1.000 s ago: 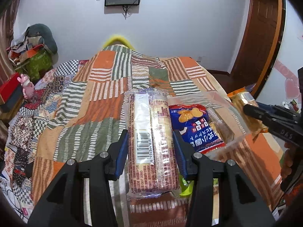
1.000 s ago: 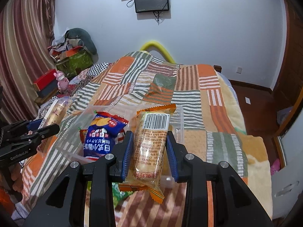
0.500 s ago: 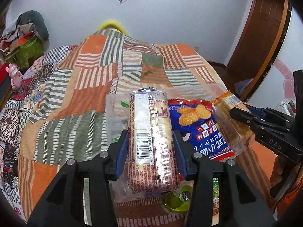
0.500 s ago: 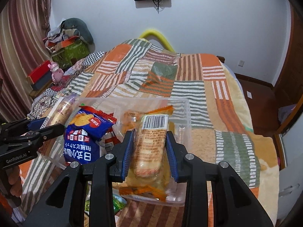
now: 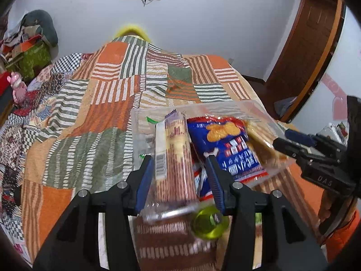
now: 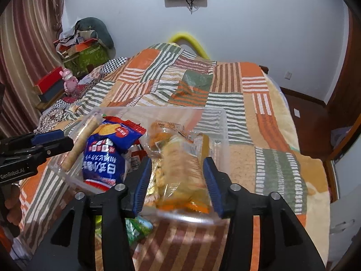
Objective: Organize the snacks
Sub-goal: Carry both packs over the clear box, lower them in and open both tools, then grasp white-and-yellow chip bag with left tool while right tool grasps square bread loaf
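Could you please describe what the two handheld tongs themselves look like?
Both the left tongs and right tongs are matte black with angular arms, silver round screws and ribbed blue pads. White lettering marks the bodies: GenRobot.AI on the left, DAS on the right.

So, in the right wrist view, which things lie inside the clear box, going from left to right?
Biscuit roll → blue cracker bag → orange-wrapped snack between the open right gripper jaws; all in the clear box.
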Action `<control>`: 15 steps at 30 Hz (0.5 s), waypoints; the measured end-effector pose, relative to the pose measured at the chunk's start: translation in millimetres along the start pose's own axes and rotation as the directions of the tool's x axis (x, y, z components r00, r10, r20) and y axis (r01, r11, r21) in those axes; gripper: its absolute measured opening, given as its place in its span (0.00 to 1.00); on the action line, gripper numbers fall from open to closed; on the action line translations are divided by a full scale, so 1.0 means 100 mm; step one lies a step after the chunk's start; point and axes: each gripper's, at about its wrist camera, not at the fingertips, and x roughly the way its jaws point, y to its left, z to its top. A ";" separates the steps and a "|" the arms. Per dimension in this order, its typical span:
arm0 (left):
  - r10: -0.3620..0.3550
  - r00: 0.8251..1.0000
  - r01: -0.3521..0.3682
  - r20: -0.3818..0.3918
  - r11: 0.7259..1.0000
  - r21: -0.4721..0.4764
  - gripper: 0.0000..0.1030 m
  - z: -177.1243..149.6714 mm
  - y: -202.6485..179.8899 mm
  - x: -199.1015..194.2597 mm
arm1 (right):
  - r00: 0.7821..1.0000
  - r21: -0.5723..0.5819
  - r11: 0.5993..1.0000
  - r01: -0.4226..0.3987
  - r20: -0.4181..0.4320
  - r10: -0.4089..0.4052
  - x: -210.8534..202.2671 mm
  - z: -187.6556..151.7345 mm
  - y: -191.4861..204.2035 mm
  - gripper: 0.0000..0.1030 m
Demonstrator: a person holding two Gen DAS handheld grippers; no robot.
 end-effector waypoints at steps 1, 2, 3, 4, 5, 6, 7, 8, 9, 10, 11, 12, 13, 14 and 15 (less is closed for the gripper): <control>0.005 1.000 -0.005 0.004 1.000 0.008 0.46 -0.02 -0.01 -0.05 | 1.000 -0.003 1.000 0.002 0.006 -0.002 -0.04 -0.01 0.01 0.49; 0.013 1.000 -0.013 0.009 1.000 0.018 0.47 -0.06 -0.01 -0.11 | 1.000 -0.005 1.000 0.004 0.012 -0.004 -0.07 -0.03 0.02 0.51; 0.018 1.000 -0.018 0.014 1.000 0.024 0.48 -0.09 -0.01 -0.17 | 1.000 -0.007 1.000 0.005 0.017 -0.005 -0.11 -0.04 0.03 0.52; 0.023 1.000 -0.023 0.020 0.999 0.028 0.50 -0.12 -0.01 -0.22 | 1.000 -0.009 1.000 0.001 0.019 -0.001 -0.16 -0.06 0.05 0.54; 0.028 0.999 -0.029 0.027 0.999 0.030 0.51 -0.16 0.00 -0.28 | 1.000 -0.009 1.000 -0.004 0.021 0.004 -0.19 -0.08 0.08 0.54; 0.031 0.999 -0.032 0.030 0.999 0.031 0.52 -0.20 0.01 -0.33 | 1.000 -0.008 1.000 -0.013 0.023 0.013 -0.23 -0.11 0.10 0.54; 0.034 0.999 -0.035 0.032 0.999 0.029 0.54 -0.22 0.02 -0.36 | 1.000 -0.008 1.000 -0.020 0.023 0.020 -0.27 -0.13 0.13 0.55; 0.036 0.999 -0.036 0.033 0.999 0.028 0.54 -0.26 0.03 -0.41 | 0.999 -0.006 1.000 -0.027 0.024 0.027 -0.29 -0.16 0.15 0.57; 0.036 0.999 -0.037 0.032 0.999 0.025 0.55 -0.31 0.05 -0.46 | 0.999 -0.003 0.999 -0.035 0.025 0.035 -0.32 -0.19 0.19 0.59; 0.037 0.999 -0.037 0.030 0.999 0.023 0.56 -0.35 0.06 -0.48 | 0.999 0.000 0.999 -0.046 0.023 0.046 -0.35 -0.23 0.23 0.63; 0.038 0.999 -0.038 0.026 0.999 0.021 0.56 -0.40 0.08 -0.52 | 0.998 0.002 0.999 -0.053 0.021 0.053 -0.36 -0.26 0.27 0.63; 0.038 0.999 -0.039 0.024 0.999 0.018 0.56 -0.43 0.09 -0.54 | 0.998 -0.001 0.998 -0.063 0.018 0.063 -0.39 -0.30 0.33 0.64; 0.038 0.999 -0.039 0.020 0.999 0.014 0.57 -0.46 0.11 -0.57 | 0.997 -0.003 0.998 -0.070 0.014 0.070 -0.40 -0.33 0.38 0.65; 0.037 0.999 -0.037 0.013 0.999 0.007 0.57 -0.52 0.14 -0.60 | 0.997 -0.004 0.997 -0.075 0.012 0.075 -0.41 -0.36 0.43 0.69; 0.036 0.999 -0.036 0.008 0.999 0.003 0.57 -0.55 0.16 -0.62 | 0.997 -0.003 0.997 -0.081 0.011 0.081 -0.41 -0.38 0.47 0.72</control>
